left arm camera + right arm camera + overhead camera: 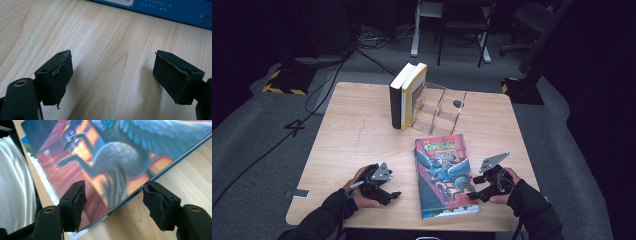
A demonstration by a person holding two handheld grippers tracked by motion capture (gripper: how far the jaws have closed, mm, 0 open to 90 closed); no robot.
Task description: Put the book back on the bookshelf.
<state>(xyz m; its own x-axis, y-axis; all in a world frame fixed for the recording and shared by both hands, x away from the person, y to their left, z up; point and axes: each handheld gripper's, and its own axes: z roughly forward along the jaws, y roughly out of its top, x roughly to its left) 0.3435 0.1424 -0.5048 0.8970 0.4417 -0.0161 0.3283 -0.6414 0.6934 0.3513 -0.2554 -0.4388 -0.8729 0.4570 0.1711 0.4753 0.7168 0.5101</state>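
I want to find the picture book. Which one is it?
Look at the wooden table, near edge, between the left gripper and right gripper. The book lies flat there, cover up, blue and orange with a winged creature; the other books stand upright by a clear rack.

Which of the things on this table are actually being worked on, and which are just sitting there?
In the job:
- colourful book lying flat near the front edge
- right gripper, open, jaws either side of the book's edge
- left gripper, open over bare wood beside the book

Just sitting there:
- two upright books at the back
- clear stand next to them
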